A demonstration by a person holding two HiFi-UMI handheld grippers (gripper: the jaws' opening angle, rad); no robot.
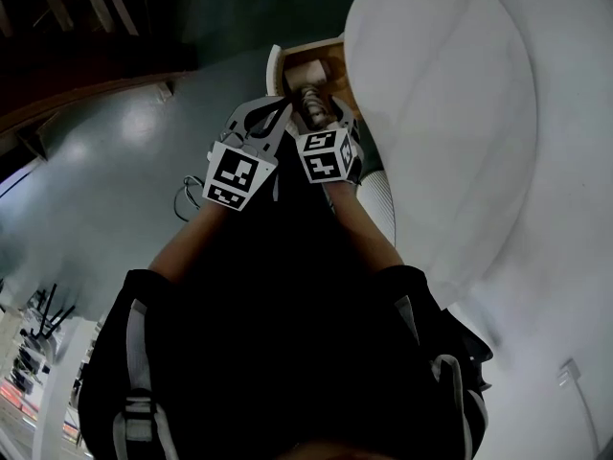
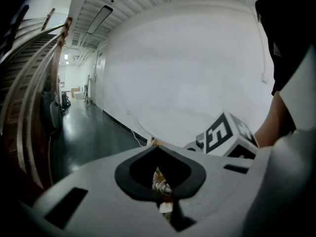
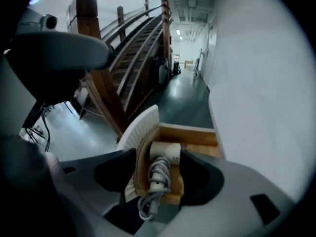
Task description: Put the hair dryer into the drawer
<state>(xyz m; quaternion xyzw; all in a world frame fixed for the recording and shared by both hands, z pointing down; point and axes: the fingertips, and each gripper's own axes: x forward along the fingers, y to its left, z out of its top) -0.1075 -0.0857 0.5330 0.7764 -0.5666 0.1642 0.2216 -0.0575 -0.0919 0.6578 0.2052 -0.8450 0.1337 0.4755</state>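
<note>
Right gripper (image 3: 158,157) wide open, empty, left gripper (image 2: 158,149) closed, hair dryer (image 3: 164,153) with wrapped cord lying inside open drawer (image 3: 190,134)

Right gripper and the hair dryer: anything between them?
Nothing: the right gripper view shows only air between the right gripper, jaws apart, and the hair dryer lying in the drawer.

Both bare forearms (image 1: 359,220) reach forward from the black-clad torso (image 1: 278,353), side by side. The white left gripper (image 1: 273,113) tilts gently downward, its jaws together and empty. Just beside it, the white right gripper (image 1: 321,113) points steeply down, jaws spread wide, gripping nothing.
</note>
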